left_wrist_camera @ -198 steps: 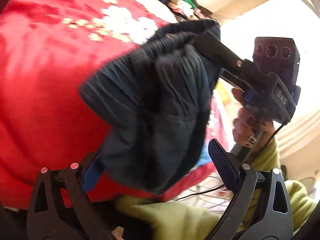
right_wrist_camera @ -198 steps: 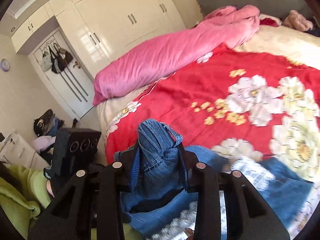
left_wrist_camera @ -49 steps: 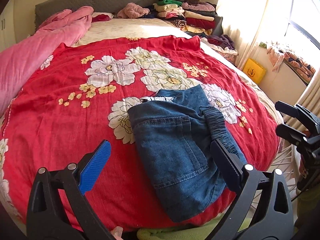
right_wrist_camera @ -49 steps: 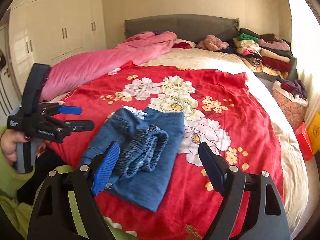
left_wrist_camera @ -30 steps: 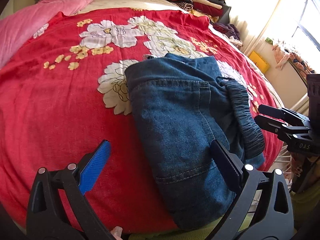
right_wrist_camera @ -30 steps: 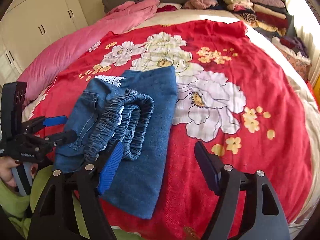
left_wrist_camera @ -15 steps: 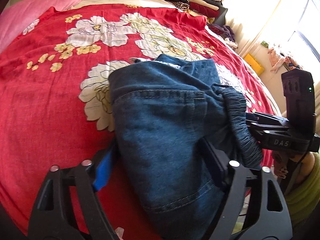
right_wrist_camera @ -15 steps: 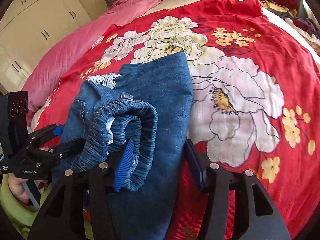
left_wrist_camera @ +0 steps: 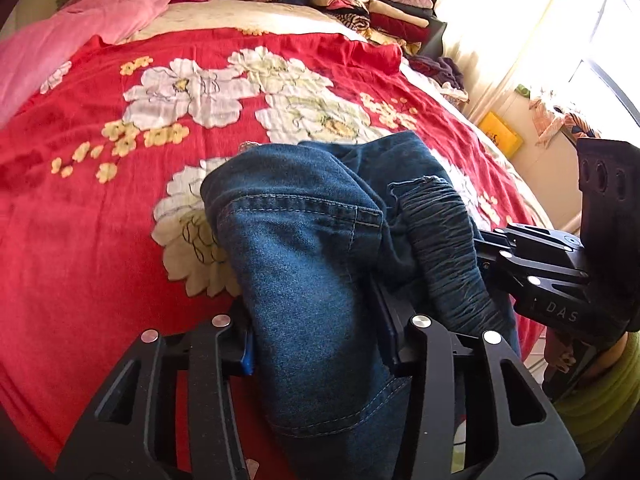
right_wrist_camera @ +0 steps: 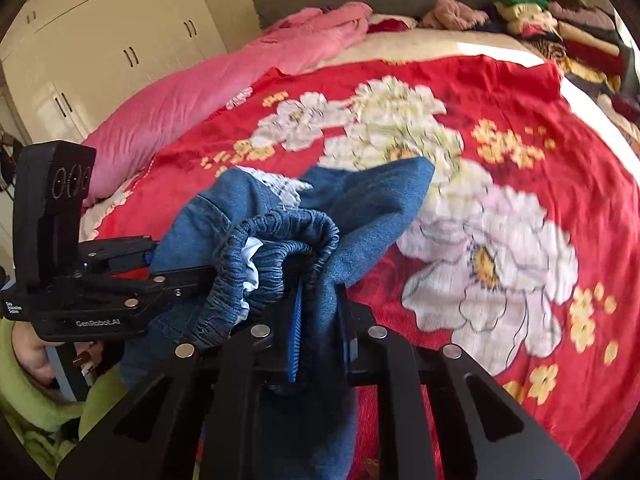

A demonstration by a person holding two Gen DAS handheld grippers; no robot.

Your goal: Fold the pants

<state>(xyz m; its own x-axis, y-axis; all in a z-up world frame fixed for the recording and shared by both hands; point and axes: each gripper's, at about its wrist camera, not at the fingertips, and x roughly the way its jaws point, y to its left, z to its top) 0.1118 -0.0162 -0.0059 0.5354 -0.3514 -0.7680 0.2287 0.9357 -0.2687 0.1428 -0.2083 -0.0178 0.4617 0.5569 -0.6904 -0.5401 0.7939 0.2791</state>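
1. The left gripper is clamping denim between its two fingers; the jaws are standing closed to the thickness of the fabric; seen from the right wrist view, it is reaching in level from the left.
2. The right gripper is pinching a fabric edge; its jaws are standing nearly together; seen from the left wrist view, it is entering from the right.

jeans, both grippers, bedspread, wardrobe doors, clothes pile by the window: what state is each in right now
jeans: folded into a bundle, near end pinched by both grippers, far end on the bed
left gripper: shut on the jeans
right gripper: shut on the jeans beside the elastic waistband
red floral bedspread: spread over the bed
wardrobe doors: closed
clothes pile: folded, stacked
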